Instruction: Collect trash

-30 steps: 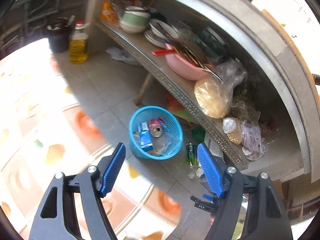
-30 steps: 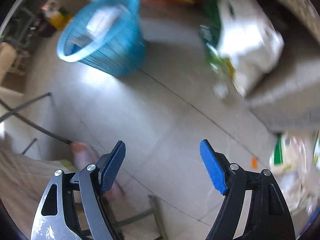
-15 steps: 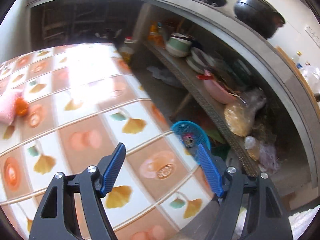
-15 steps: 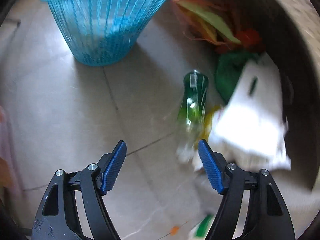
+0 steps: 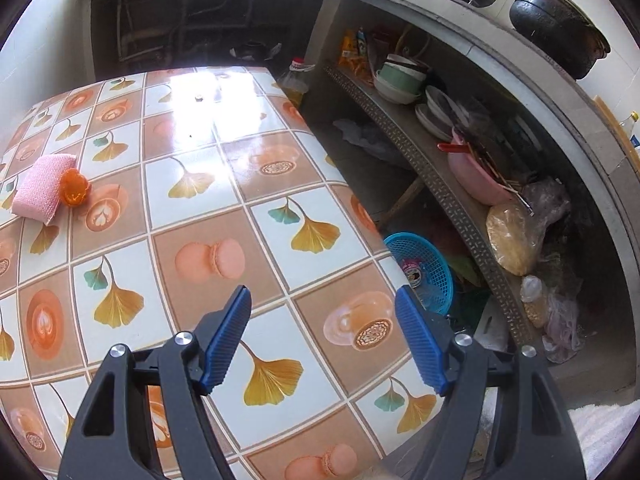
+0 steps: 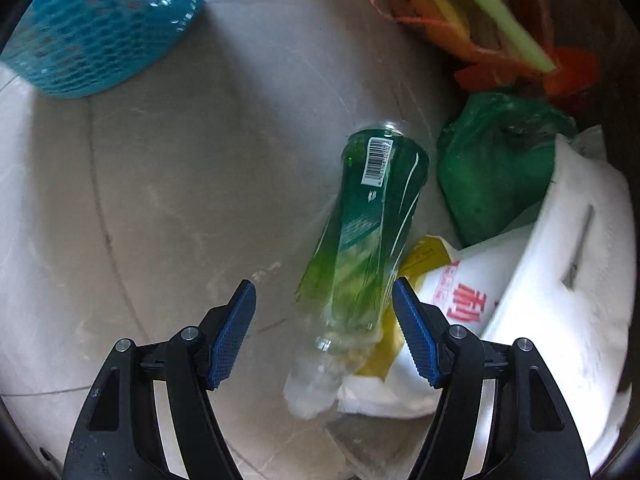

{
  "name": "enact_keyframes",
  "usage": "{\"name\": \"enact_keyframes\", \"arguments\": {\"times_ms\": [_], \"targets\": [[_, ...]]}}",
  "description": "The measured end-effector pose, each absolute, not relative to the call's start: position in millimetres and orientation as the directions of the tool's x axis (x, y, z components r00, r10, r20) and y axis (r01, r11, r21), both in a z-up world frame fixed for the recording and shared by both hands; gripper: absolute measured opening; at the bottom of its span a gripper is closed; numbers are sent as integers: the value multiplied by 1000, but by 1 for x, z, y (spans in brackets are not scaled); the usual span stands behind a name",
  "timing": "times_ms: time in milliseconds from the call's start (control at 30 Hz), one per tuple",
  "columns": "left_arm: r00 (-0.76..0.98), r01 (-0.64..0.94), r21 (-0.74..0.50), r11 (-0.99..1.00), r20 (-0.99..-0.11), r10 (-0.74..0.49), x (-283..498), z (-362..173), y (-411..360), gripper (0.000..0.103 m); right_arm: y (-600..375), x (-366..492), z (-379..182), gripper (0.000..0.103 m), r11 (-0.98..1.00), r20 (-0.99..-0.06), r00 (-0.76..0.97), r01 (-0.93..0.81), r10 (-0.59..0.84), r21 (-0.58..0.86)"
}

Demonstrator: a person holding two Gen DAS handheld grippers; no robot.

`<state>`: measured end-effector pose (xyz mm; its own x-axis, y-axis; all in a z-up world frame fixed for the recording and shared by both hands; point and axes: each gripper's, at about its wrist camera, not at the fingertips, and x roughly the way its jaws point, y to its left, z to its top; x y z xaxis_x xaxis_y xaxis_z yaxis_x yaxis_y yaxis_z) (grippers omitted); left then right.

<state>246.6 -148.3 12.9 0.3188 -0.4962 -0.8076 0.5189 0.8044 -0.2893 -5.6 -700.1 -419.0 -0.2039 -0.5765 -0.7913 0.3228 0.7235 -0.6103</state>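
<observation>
A green plastic bottle (image 6: 368,232) lies on the grey floor, neck toward the camera. My right gripper (image 6: 324,332) is open, its blue pads either side of the bottle's neck end, not touching. The blue mesh trash basket (image 6: 100,28) stands at the upper left of the right wrist view and shows in the left wrist view (image 5: 430,268) on the floor beyond the table edge, with trash inside. My left gripper (image 5: 324,340) is open and empty above a tiled tablecloth (image 5: 200,220).
A white plastic bag (image 6: 560,300), a green bag (image 6: 488,176) and an orange bag (image 6: 480,16) lie right of the bottle. A low shelf (image 5: 440,184) holds bowls and bags. A pink cloth (image 5: 40,188) and an orange object (image 5: 74,188) lie on the table.
My right gripper has moved toward the green bottle, which now lies between its open pads. My left gripper has risen from the floor to above the table.
</observation>
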Motion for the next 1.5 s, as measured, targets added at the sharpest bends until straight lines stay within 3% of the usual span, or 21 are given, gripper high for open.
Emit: {"name": "enact_keyframes", "arguments": {"times_ms": [167, 367, 500, 733, 967, 1100, 1300, 1500], "targets": [[327, 509, -269, 817, -818, -473, 247, 12, -150, 72, -732, 1, -429, 66, 737, -821, -241, 362, -518, -571], [333, 499, -259, 827, -824, -458, 246, 12, -149, 72, -761, 2, -443, 73, 719, -821, -298, 396, -487, -571], [340, 495, -242, 834, -829, -443, 244, 12, -145, 72, -778, -3, -454, 66, 693, -803, -364, 409, -472, -593], [351, 479, -246, 843, -826, -441, 242, 14, -136, 72, -774, -10, -461, 62, 679, -788, -413, 410, -457, -609], [345, 490, -298, 819, -797, -496, 241, 16, -132, 72, -725, -37, -449, 56, 735, -839, -381, 420, -389, -532], [332, 503, -329, 799, -780, -530, 240, 16, -129, 72, -677, -58, -419, 55, 769, -880, -303, 434, -365, -469], [326, 523, -379, 763, -739, -590, 240, 20, -120, 72, -613, -81, -332, 54, 782, -907, -133, 467, -399, -413], [340, 528, -415, 741, -696, -632, 236, 25, -104, 72, -561, -66, -200, 54, 767, -828, 100, 451, -551, -456]]}}
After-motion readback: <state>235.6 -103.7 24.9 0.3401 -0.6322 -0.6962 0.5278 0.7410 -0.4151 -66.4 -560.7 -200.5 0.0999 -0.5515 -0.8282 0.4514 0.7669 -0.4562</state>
